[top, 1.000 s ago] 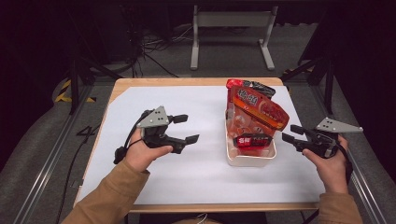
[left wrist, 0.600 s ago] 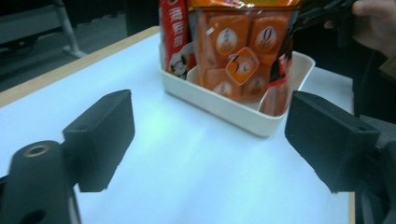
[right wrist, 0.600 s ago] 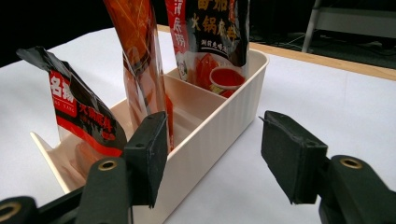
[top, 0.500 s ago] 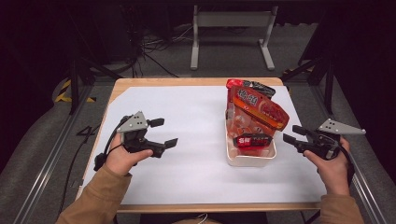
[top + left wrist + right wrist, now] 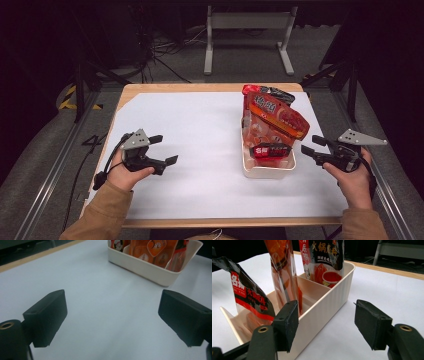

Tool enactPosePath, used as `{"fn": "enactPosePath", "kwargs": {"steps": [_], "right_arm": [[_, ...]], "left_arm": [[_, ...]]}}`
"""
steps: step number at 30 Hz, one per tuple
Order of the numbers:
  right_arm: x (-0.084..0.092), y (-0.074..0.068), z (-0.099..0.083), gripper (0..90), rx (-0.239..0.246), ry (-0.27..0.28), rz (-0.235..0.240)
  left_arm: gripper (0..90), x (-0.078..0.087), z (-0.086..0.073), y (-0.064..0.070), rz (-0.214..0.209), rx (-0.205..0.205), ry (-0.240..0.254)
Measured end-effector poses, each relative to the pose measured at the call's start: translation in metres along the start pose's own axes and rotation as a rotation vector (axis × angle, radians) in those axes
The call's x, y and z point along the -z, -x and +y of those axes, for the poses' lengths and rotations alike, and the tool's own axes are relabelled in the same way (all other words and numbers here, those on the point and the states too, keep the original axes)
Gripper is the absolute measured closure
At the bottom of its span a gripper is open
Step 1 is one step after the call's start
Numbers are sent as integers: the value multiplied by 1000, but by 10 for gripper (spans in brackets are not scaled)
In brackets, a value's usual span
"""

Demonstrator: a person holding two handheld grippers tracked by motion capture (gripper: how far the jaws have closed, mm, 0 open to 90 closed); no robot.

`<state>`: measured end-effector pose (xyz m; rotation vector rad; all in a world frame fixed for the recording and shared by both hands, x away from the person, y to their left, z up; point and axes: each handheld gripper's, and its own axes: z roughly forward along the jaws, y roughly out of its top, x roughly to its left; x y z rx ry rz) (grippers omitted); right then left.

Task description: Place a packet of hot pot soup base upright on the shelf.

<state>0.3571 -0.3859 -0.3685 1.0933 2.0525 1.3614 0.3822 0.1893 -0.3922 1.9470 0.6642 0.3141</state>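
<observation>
Nearest the camera in the high view, two tan sleeves come in over the wooden front edge of the table (image 5: 150, 91), which is covered almost to its rim by a white sheet (image 5: 200, 135) (one back corner of the sheet is cut off, baring the wood). The left gripper (image 5: 167, 150) rests low over the sheet, and its jaws stand wide apart with nothing but bare white surface between them; they opened within the last second and are steady now. The right gripper (image 5: 312, 145) is at the sheet's far side, its jaws also wide and empty, having just been opening. Just ahead of its fingers (image 5: 287, 322) stands the tub (image 5: 267, 170), a cream ribbed box with inner dividers, its wall close to one fingertip but apart from it in the high view. The tub lies well off from the left fingers (image 5: 47, 315), up and to the right of them in the left gripper view. Upright in the tub are the packets (image 5: 272, 120), red, orange and black snack bags, leaning a little. Beyond the table the room is dark: grey carpet (image 5: 175, 60), loose cables (image 5: 165, 47), a grey metal stand (image 5: 247, 30), and black frame legs on both sides.
</observation>
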Motion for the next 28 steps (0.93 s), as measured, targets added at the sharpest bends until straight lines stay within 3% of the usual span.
{"fn": "enactPosePath", "kwargs": {"steps": [5,8,11,28], "right_arm": [[-2,1,-3,353,-2,-6,-1],[-4,1,-5,346,7,-10,-4],[-5,1,-6,344,7,-15,-4],[-7,1,-10,336,5,-27,-11]], "left_arm": [[111,-2,-20,-7,19,36,16],[138,-5,-33,-10,57,35,47],[142,-9,-41,-11,29,60,40],[127,-8,-45,-18,57,124,25]]}}
